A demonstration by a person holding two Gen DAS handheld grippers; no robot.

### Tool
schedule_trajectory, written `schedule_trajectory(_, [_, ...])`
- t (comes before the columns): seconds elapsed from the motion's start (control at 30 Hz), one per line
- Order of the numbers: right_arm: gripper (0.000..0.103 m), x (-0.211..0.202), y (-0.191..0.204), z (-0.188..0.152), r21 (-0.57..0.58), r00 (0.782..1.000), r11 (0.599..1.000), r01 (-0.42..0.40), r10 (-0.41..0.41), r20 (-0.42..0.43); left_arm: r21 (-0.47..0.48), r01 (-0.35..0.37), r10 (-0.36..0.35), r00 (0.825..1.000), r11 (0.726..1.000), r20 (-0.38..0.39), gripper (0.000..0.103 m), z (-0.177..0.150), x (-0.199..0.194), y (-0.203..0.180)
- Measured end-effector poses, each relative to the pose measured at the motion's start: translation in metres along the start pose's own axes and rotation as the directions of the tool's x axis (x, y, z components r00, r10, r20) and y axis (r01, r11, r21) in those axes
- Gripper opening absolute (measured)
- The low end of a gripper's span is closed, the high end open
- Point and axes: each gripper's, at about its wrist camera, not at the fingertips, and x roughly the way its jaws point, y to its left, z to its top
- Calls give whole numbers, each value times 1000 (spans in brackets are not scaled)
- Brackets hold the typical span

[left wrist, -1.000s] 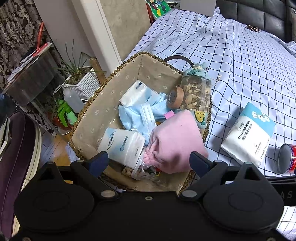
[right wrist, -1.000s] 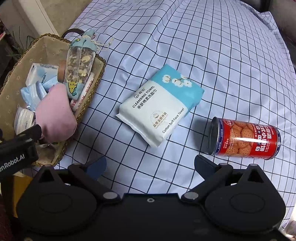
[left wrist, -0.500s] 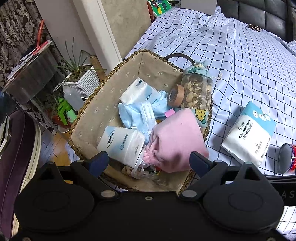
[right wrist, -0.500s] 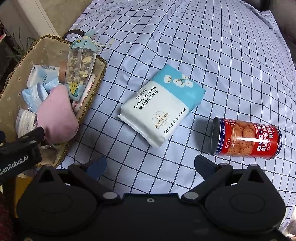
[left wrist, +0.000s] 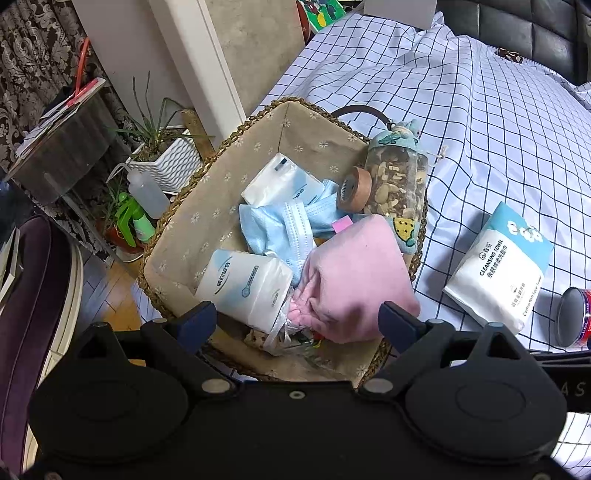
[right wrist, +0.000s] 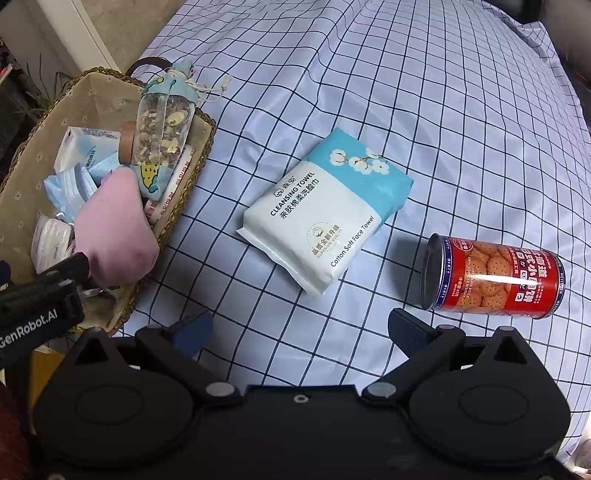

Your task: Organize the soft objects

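Observation:
A woven basket (left wrist: 192,184) (right wrist: 55,110) lined with beige cloth sits at the bed's edge. It holds a pink cloth (left wrist: 358,277) (right wrist: 114,229), blue face masks (left wrist: 280,225), two white tissue packs (left wrist: 247,284), a tape roll (left wrist: 356,188) and a jar of nuts (left wrist: 399,184) (right wrist: 162,129). My left gripper (left wrist: 299,317) hovers open just above the pink cloth, nothing between its fingers. A white and blue cleansing towel pack (right wrist: 325,214) (left wrist: 502,262) lies on the checked sheet. My right gripper (right wrist: 299,332) is open and empty, a little short of that pack.
A red biscuit can (right wrist: 491,277) lies on its side right of the towel pack. Left of the bed, on the floor, stand potted plants (left wrist: 162,155), a spray bottle (left wrist: 147,188) and a dark stand (left wrist: 55,147). A black headboard (left wrist: 517,26) is at the far end.
Both grippers drifted slightly; the basket and towel pack sit a touch higher in the views. Nothing was taken hold of or let go.

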Motion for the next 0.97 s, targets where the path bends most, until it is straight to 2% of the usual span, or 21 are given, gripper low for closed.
schedule_trajectory(0.97, [102, 2, 1, -2, -13, 1000, 1000, -4, 4, -5, -5, -1, 1, 1000, 1000, -8, 92, 0, 2, 1])
